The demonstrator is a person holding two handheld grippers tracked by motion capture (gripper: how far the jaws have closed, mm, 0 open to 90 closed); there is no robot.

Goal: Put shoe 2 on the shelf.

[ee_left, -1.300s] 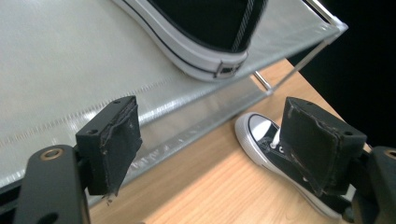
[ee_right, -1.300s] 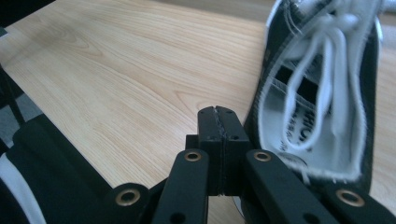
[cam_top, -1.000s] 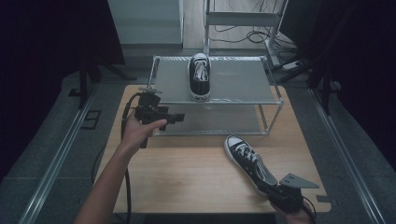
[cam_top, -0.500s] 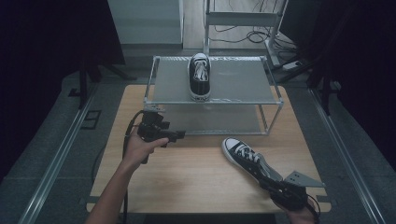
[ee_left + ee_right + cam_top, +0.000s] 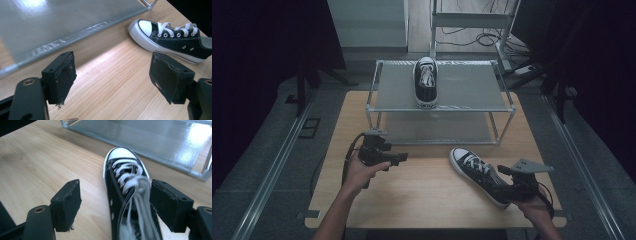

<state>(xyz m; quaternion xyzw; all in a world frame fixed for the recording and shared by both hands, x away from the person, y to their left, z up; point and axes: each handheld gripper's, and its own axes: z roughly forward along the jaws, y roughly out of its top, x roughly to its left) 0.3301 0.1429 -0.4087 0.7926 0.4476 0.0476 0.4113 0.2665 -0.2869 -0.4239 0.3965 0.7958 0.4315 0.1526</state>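
A black canvas sneaker (image 5: 476, 170) with white laces and toe cap lies on the wooden table (image 5: 422, 200), toe toward the rack. My right gripper (image 5: 503, 189) is at its heel. In the right gripper view that sneaker (image 5: 120, 177) runs between the spread jaws of the right gripper (image 5: 115, 202), which is open, and the left jaw stands apart from it. A matching sneaker (image 5: 425, 82) sits upright on the top shelf of the metal rack (image 5: 472, 100). My left gripper (image 5: 401, 158) hovers open over the table left of centre; in its own view, the left gripper (image 5: 112, 67) holds nothing, with the table sneaker (image 5: 172, 40) beyond.
The rack's lower shelf (image 5: 437, 131) is bare and its frame posts stand close behind both grippers. Bare wood lies between the two hands. Cables trail off the table's left edge (image 5: 319, 175). Dark floor and rails surround the table.
My left gripper has drawn back from the rack toward the table's near side and slightly right. The right gripper and the table sneaker have hardly moved.
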